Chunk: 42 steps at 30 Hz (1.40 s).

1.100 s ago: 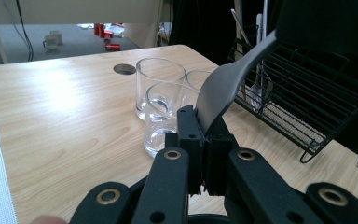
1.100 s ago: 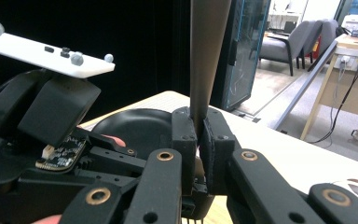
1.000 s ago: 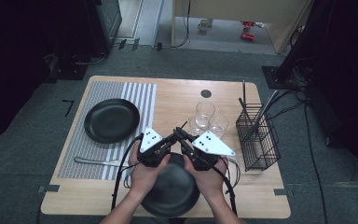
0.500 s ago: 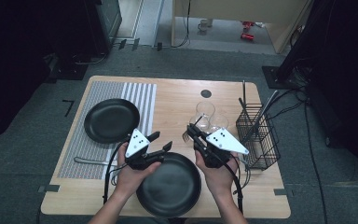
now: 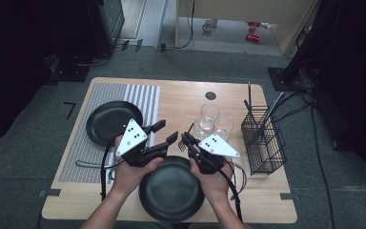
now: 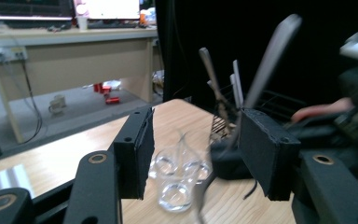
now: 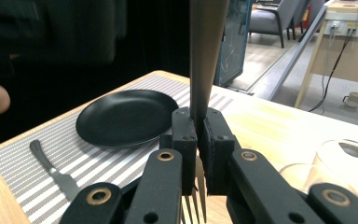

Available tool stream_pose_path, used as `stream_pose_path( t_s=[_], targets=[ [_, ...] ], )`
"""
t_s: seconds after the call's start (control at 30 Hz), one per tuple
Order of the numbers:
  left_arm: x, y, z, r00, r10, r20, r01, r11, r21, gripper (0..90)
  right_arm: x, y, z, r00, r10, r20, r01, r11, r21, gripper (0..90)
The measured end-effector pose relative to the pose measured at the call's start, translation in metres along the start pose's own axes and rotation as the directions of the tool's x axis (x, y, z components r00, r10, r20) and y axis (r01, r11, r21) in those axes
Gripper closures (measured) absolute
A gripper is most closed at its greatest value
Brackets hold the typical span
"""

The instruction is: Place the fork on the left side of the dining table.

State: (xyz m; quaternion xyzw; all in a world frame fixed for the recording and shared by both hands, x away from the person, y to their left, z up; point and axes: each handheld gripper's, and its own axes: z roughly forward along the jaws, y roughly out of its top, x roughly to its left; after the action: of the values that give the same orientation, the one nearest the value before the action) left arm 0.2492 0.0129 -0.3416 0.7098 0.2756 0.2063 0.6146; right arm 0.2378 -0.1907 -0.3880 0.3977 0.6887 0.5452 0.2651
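R gripper (image 5: 187, 139) is clamped on a fork (image 7: 200, 70): in the right gripper view the jaws pinch the fork's neck, handle rising up out of frame, tines hanging below the pads. In the high view it sits near centre of the table (image 5: 181, 98), just above the far rim of the near black plate (image 5: 171, 188), w/ the glasses (image 5: 209, 121) just beyond it.

L gripper (image 5: 164, 133) is about half open, nothing between the jaws; jaws have just been opening, then eased in a bit. It's held just left of the R gripper, tips pointing right/far, close to the fork but apart from it. In the left gripper view the fork's blurred handle shows between its pads, farther off, not touched.

Second black plate (image 5: 107, 121) lies on the striped mat (image 5: 138, 95) at far left; a knife (image 7: 53, 175) lies on the mat nearer the person. Wire basket (image 5: 262, 138) w/ cutlery stands at the right edge of the table
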Motion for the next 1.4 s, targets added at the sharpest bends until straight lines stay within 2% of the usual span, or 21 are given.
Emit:
stream_pose_path(
  t_s=[0.1,0.2,0.3,0.47,0.6,0.7,0.8,0.9,0.97,1.03,1.13,1.2,1.27,1.4],
  targets=[
    [-0.006,0.006,0.001,0.9999,0.006,0.014,-0.005,0.9998,-0.018,49.2,0.006,-0.001,0.003,0.9999,-0.009,-0.010,0.009,1.000,0.006,86.6],
    [-0.010,0.009,0.003,0.9999,0.016,0.003,-0.015,0.9996,-0.024,53.9,0.012,-0.002,0.006,0.9996,-0.021,-0.018,0.022,1.000,0.010,86.6],
    [-0.013,0.010,0.004,0.9995,0.033,0.000,-0.033,0.9992,-0.021,61.8,0.017,-0.002,0.007,0.9990,-0.040,-0.019,0.040,0.999,0.010,86.6],
    [-0.015,0.012,0.006,0.9993,0.034,0.014,-0.034,0.9994,-0.003,77.1,0.022,-0.003,0.008,0.9982,-0.056,-0.020,0.056,0.998,0.015,86.6],
    [-0.014,0.013,0.007,0.9996,0.029,-0.006,-0.029,0.9996,0.000,83.8,0.025,-0.004,0.009,0.9973,-0.071,-0.019,0.071,0.997,0.018,86.6],
    [-0.012,0.013,0.007,0.9992,0.020,-0.034,-0.020,0.9998,-0.002,87.2,0.026,-0.005,0.009,0.9968,-0.077,-0.020,0.078,0.997,0.018,86.5],
    [-0.010,0.014,0.007,0.9997,-0.003,-0.024,0.003,1.0000,0.001,88.2,0.026,-0.005,0.009,0.9972,-0.073,-0.018,0.073,0.997,0.017,86.4],
    [-0.010,0.015,0.007,0.9997,0.005,-0.022,-0.004,1.0000,0.007,88.4,0.025,-0.005,0.009,0.9974,-0.070,-0.016,0.070,0.997,0.013,86.3],
    [-0.009,0.016,0.007,0.9999,-0.005,-0.016,0.005,1.0000,0.003,88.5,0.024,-0.005,0.008,0.9981,-0.059,-0.014,0.059,0.998,0.007,85.3],
    [-0.008,0.017,0.008,0.9995,0.000,-0.032,0.000,1.0000,0.002,88.6,0.022,-0.006,0.006,0.9991,-0.037,-0.021,0.037,0.999,0.002,79.8],
    [-0.004,0.018,0.008,0.9994,-0.010,-0.034,0.010,0.9999,0.001,88.6,0.016,-0.008,0.003,0.9996,-0.014,-0.025,0.014,1.000,0.007,69.5],
    [-0.002,0.018,0.008,0.9989,-0.010,-0.045,0.010,0.9999,0.000,88.6,0.012,-0.010,0.000,0.9998,-0.009,-0.020,0.009,1.000,0.010,62.7],
    [0.000,0.018,0.008,0.9985,-0.013,-0.052,0.013,0.9999,-0.002,88.6,0.008,-0.012,-0.002,0.9999,-0.001,-0.013,0.001,1.000,0.027,51.3],
    [0.002,0.018,0.010,0.9979,-0.011,-0.063,0.011,0.9999,0.003,88.6,0.001,-0.016,-0.007,0.9999,0.002,0.013,-0.002,0.999,0.053,34.4]
  ],
)
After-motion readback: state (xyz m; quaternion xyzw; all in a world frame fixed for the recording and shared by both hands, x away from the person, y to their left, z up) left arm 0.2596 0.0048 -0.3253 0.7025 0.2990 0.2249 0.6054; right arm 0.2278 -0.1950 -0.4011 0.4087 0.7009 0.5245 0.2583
